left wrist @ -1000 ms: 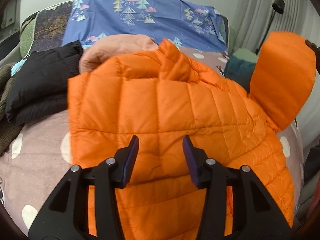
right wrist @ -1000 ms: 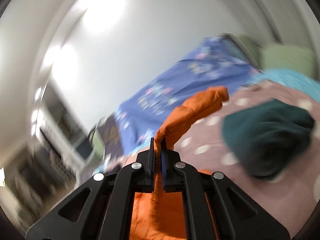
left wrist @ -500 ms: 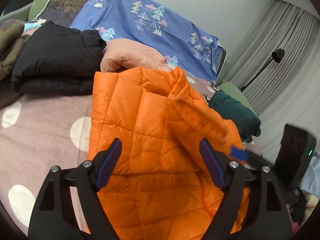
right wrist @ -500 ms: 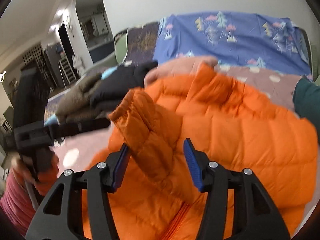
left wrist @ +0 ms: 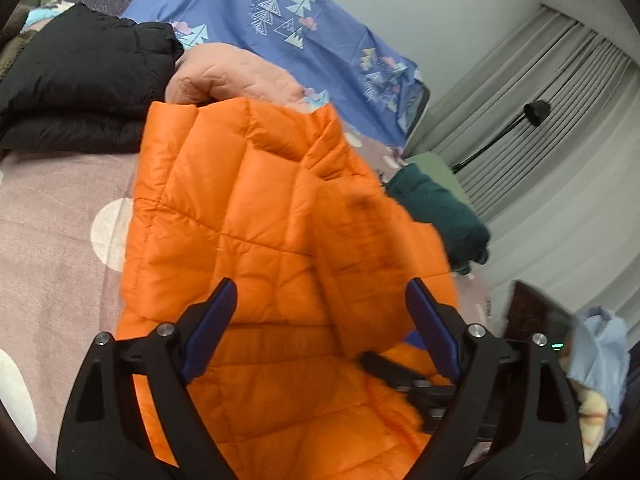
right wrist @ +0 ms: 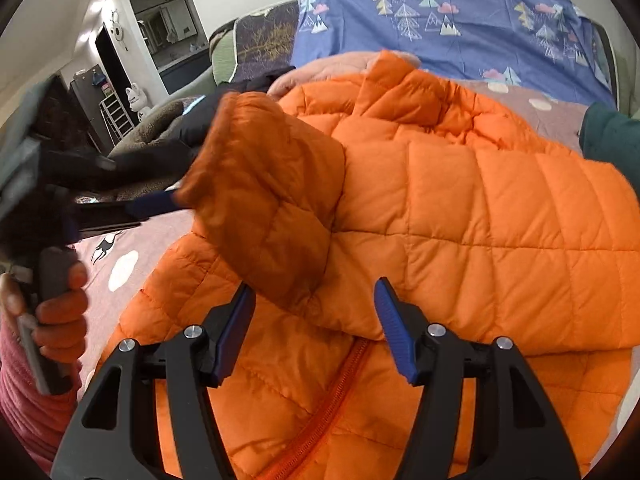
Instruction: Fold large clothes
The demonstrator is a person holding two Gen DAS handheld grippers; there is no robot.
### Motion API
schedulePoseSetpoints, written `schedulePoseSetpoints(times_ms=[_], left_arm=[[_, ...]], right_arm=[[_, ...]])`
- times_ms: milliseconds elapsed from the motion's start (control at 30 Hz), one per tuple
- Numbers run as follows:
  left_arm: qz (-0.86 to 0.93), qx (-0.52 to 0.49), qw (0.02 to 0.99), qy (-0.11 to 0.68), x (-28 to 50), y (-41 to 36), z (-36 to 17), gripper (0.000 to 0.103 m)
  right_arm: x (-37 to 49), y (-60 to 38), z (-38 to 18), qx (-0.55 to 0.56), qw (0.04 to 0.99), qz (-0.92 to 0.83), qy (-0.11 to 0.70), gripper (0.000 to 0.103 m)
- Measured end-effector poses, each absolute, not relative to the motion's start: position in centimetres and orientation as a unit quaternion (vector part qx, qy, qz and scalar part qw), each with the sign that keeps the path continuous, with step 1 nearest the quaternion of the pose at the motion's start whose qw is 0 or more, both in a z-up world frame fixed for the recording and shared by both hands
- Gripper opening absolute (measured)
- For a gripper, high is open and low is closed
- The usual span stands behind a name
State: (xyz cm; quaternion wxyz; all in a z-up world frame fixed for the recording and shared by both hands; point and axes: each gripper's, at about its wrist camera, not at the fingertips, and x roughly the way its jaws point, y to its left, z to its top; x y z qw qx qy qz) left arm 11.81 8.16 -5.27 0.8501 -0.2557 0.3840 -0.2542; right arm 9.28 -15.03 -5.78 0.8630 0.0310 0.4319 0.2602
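Both jaws just opened: left gripper (left wrist: 320, 320) and right gripper (right wrist: 316, 320) empty above quilted orange puffer jacket (right wrist: 480, 208). Sleeve (right wrist: 272, 200) best flattened before next fold.

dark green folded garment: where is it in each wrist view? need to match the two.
Left wrist: dark green garment sits right of centre, just past the orange jacket's right edge.
Right wrist: only a sliver of it shows at the right edge, above the jacket.
Shared landmark: the blue tree-print sheet along the top of both.
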Motion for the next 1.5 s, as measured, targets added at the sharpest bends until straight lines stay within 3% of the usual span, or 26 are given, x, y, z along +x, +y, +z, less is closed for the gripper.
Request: schedulePoseSetpoints(times_ms=[100, 133, 167, 200, 233, 467, 633, 700, 800, 1000, 1100, 1267, 1500], left_arm=[[-0.264, -0.251, 0.847, 0.387, 12.4, 7.2, -4.9, 0.089], [-0.264, -0.234, 0.850, 0.392, 12.8, 6.5, -5.0, 0.083], [-0.257, -0.216, 0.855, 0.396, 13.2, 5.7, -5.1, 0.070], [-0.256, -0.203, 0.855, 0.403, 13.7, 5.1, -5.3, 0.026], [-0.255, -0.194, 0.852, 0.414, 14.2, 4.7, -5.5, 0.012], [-0.140, -0.087, 0.920, 0.356, 15.9, 6.9, -2.2, 0.012], [-0.004, -0.003, 0.918, 0.396, 18.0, 9.3, -6.4, 0.017], [0.011, -0.014, 0.908, 0.419, 18.3, 10.3, -7.9, 0.027], [0.015, -0.042, 0.919, 0.392, 16.7, 11.0, -6.5, 0.035], [-0.090, -0.036, 0.943, 0.318, 12.8, 6.4, -1.1, 0.036], [-0.151, -0.003, 0.925, 0.350, 13.1, 1.9, -2.6, 0.041], [-0.099, 0.102, 0.904, 0.404, 15.5, -1.8, -9.8, 0.047], [-0.077, 0.091, 0.915, 0.386, 15.4, -0.1, -7.8, 0.047]], right_arm=[[9.7, -13.9, -6.1, 0.031, 0.862, 0.262, 0.434, 0.062], [9.7, -13.7, -6.1, 0.028, 0.863, 0.259, 0.434, 0.062], [9.7, -13.6, -6.1, 0.027, 0.863, 0.257, 0.433, 0.062], [9.5, -13.7, -5.8, 0.029, 0.864, 0.260, 0.430, 0.062], [9.2, -14.0, -5.4, 0.029, 0.865, 0.263, 0.426, 0.062], [8.9, -20.2, -2.9, 0.011, 0.909, 0.193, 0.369, 0.064], [11.4, -24.7, -6.4, 0.015, 0.909, 0.054, 0.413, 0.064], [11.6, -25.6, -7.8, 0.043, 0.896, 0.056, 0.438, 0.064], [10.9, -25.7, -7.2, 0.031, 0.901, 0.073, 0.426, 0.064], [11.0, -27.1, -5.2, 0.049, 0.919, 0.054, 0.388, 0.064], [12.6, -26.6, -8.4, 0.059, 0.893, 0.051, 0.443, 0.065], [11.9, -24.2, -9.3, -0.001, 0.902, 0.050, 0.429, 0.067], [10.3, -25.7, -7.1, 0.026, 0.914, 0.073, 0.399, 0.067]])
